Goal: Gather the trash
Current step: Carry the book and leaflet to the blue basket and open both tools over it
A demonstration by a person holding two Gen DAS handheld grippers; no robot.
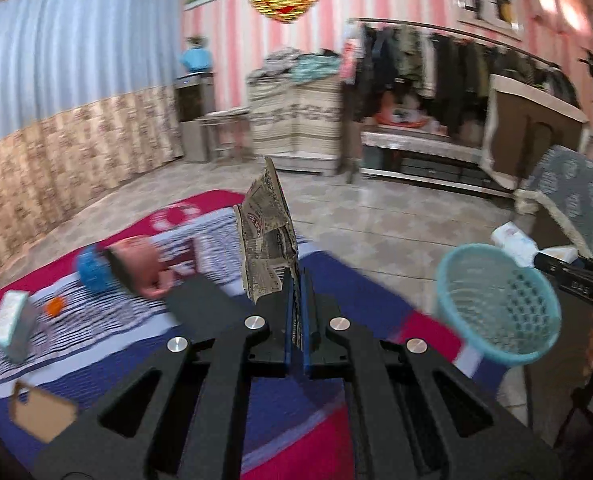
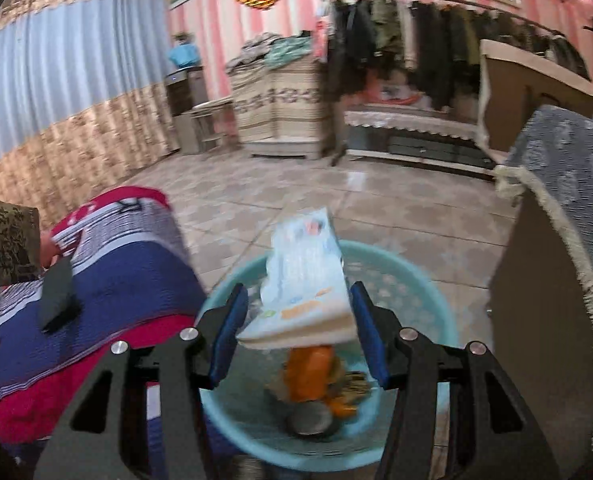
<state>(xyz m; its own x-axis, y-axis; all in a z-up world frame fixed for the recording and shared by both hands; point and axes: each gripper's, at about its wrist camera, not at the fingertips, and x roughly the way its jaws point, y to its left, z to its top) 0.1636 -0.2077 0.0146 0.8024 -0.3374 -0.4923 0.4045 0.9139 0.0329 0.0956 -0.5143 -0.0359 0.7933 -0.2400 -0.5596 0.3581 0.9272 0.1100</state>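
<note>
Where blanket ends, basket beside.

perforated plastic basket, glossy tiles

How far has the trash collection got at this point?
Done: orange and dark scraps already lie in the teal basket. In hand: the right gripper, jaws open, has a pale blue packet above the basket; the left gripper clamps a newspaper scrap. Left: a white box, cardboard piece and small orange bit on the bedspread.
</note>
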